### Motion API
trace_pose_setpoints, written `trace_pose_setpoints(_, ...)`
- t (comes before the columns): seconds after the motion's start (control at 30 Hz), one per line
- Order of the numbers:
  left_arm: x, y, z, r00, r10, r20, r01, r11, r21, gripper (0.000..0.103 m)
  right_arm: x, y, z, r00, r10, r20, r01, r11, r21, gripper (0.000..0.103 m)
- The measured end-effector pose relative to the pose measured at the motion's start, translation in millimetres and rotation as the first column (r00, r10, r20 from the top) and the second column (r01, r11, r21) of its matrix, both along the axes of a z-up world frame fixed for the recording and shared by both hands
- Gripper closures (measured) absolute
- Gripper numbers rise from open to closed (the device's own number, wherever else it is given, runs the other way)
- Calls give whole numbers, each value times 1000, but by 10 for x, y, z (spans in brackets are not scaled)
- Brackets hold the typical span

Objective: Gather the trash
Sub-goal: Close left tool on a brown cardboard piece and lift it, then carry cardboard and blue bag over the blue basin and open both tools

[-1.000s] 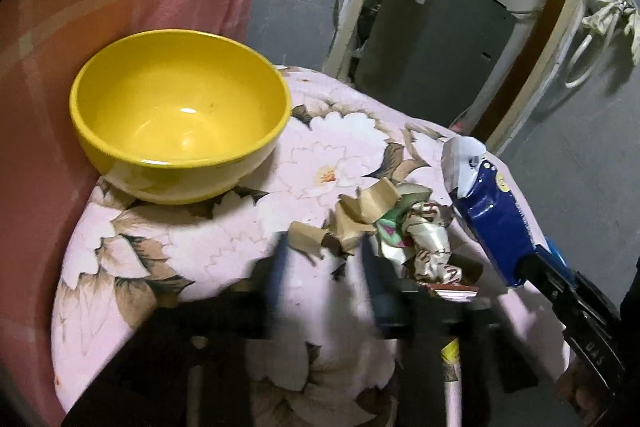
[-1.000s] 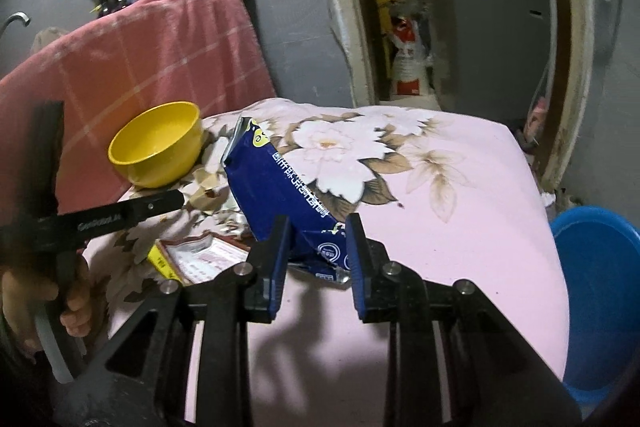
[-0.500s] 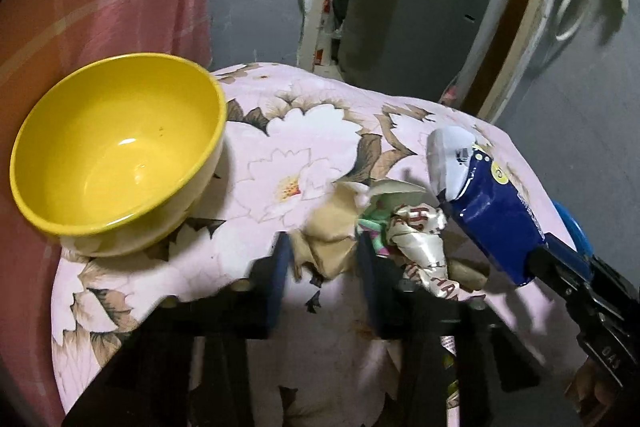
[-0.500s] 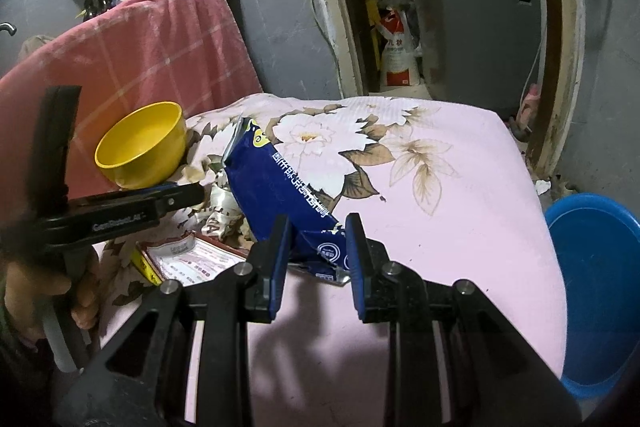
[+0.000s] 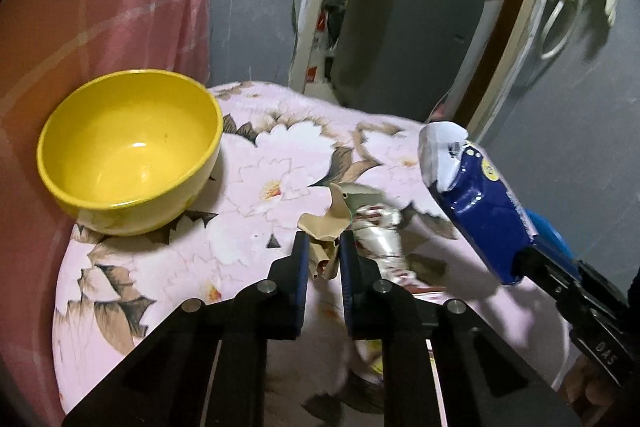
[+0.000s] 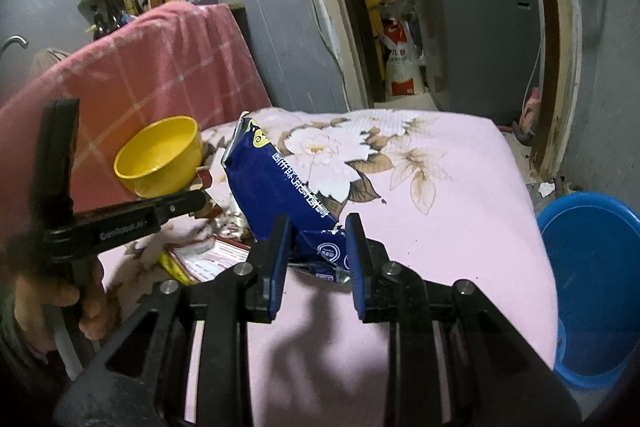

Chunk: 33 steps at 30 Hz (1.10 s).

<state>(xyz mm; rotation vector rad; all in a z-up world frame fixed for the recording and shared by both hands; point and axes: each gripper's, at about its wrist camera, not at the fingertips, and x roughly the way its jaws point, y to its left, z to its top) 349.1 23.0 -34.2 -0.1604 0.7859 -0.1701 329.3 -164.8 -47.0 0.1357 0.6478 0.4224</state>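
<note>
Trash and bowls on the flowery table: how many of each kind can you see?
Bowls: 1, yellow bowl
Blue bags: 1
Tan paper scraps: 1
Shiny crumpled wrappers: 1
Flat red-and-yellow packets: 1
Total: 5

Dim indoor light falls from above, leaving a glare spot inside the glossy yellow ceramic bowl [image 5: 132, 151]. Dark shadows spread on the pink floral cloth [image 6: 440, 195]. Fisheye edges bend and vignette; the crumpled wrappers [image 5: 376, 227] look smeared.

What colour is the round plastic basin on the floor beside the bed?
Blue. The round plastic basin shows best in the right wrist view, at the pink floral bedspread's right edge.
</note>
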Motion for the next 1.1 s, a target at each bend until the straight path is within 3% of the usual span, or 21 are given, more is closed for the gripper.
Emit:
trace_pose_setpoints(0.2,-255,-99,292,992,10,127,-1,998,-70,91,-179,-124,237,995,-25,94,20,998,51,68)
trace_pose_setpoints(0.33,-375,-253,566,972,7,233,20,994,-112,91,-335,-300,466,978,-81,190,63,993,97,68)
trace_pose_setpoints(0.6,-578,-829,1096,903,-41,428,99,988,-116,91,-659,-795,875,906,-221,362,176,973,153,68)
trace_pose_setpoints(0.77,-682,-1301,1345,850,-103,516,178,979,-99,91,-834,-1159,1024,858,-298,419,249,954,168,68)
trace_pose_setpoints(0.93,-711,-1731,1419,820,-181,543,256,964,-66,91,-951,-1545,1057,824,-370,429,321,929,183,68)
trace_pose_setpoints(1.1,-638,-2110,1369,815,-242,526,311,949,-46,91,-1001,-1851,999,815,-410,410,367,912,183,68)
